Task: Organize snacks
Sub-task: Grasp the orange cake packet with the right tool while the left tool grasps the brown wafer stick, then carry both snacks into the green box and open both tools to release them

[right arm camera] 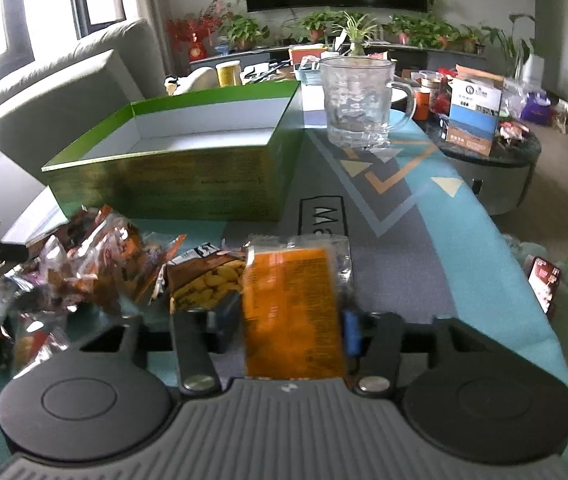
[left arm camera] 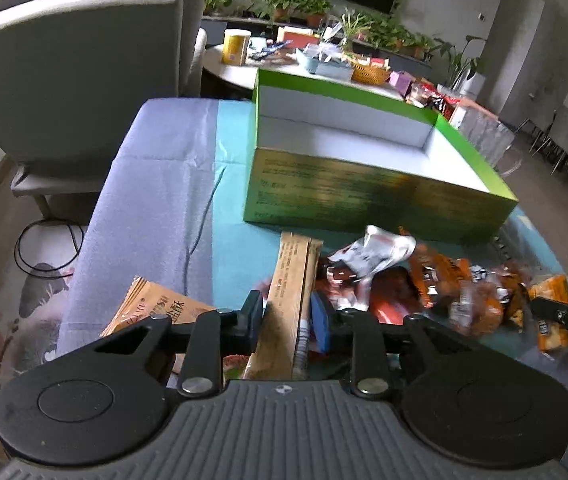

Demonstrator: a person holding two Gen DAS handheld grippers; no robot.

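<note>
Left claw (left arm camera: pixel 286 322) is clamped on a long tan stick pack (left arm camera: pixel 290 300): black pad on one side, blue pad on the other, both touching it. Pack's long axis runs straight away from the cam twd the green box (left arm camera: pixel 364 196), near end tucked under the claw body; small print runs along its length, too blurred to read. Just left of it lies a tan pouch (left arm camera: pixel 156 312) w/ Chinese chars and partial Latin letters, not legible. Right claw (right arm camera: pixel 290 326) grips a flat orange packet (right arm camera: pixel 292 312), upright in view, long axis pointing fwd, clear sealed edge at the far end; its text is too smeared to read. Beside it a peanut bag (right arm camera: pixel 204 284), then a loose heap of orange and red snack wrappers (right arm camera: pixel 96 264) on the teal surface (right arm camera: pixel 464 240), just in front of the box. Mat print past the packet shows "M" and part of more letters. Box sits open, white inside, long side across the view, side-panel txt unreadable. Farther back-right a clear glass mug (right arm camera: pixel 358 100), handle to the right.
</note>
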